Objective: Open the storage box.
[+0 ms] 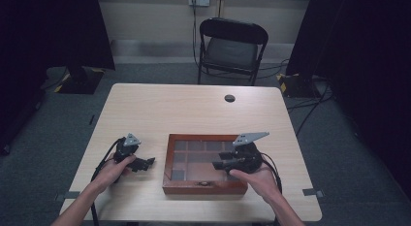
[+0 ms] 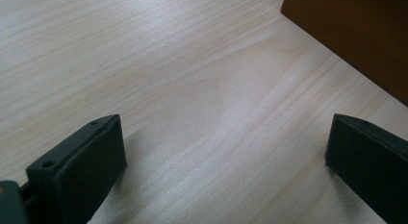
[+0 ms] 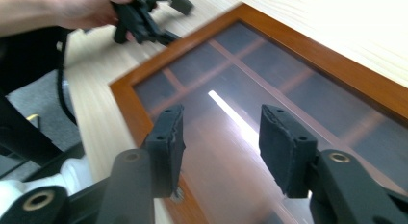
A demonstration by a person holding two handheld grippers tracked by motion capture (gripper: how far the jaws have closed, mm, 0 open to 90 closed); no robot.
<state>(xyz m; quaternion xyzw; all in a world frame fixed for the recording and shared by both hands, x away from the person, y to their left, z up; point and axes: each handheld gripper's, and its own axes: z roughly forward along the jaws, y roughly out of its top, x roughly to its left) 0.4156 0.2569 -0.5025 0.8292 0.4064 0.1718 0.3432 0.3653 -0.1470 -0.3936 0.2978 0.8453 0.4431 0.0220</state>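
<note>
On the left of the bench [image 1: 160,104], the left hand-held gripper [image 1: 145,163] lies low on the wood in the person's left hand [image 1: 112,170], its tips pointing toward the box [image 1: 203,187] and just short of its left wall; in the left gripper view its jaws stand wide apart with only bare bench [image 2: 192,89] between them, and a corner of the box [image 2: 356,36] sits ahead at the upper right, so this hand-held gripper is open and holds nothing. The box, a flat wooden case with a glass lid over a grid of compartments, rests near the front middle of the bench, a small clasp on its front wall. Over the right part of its lid hovers the right hand-held gripper [image 1: 219,164], held in the right hand [image 1: 257,180] and pointing left across the glass. In the right gripper view its jaws stand partway open above the lid [image 3: 269,89], with nothing gripped and no pad touching the glass that I can make out; the frame is blurred. Beyond the bench stands a folding chair [image 1: 231,46]
</note>
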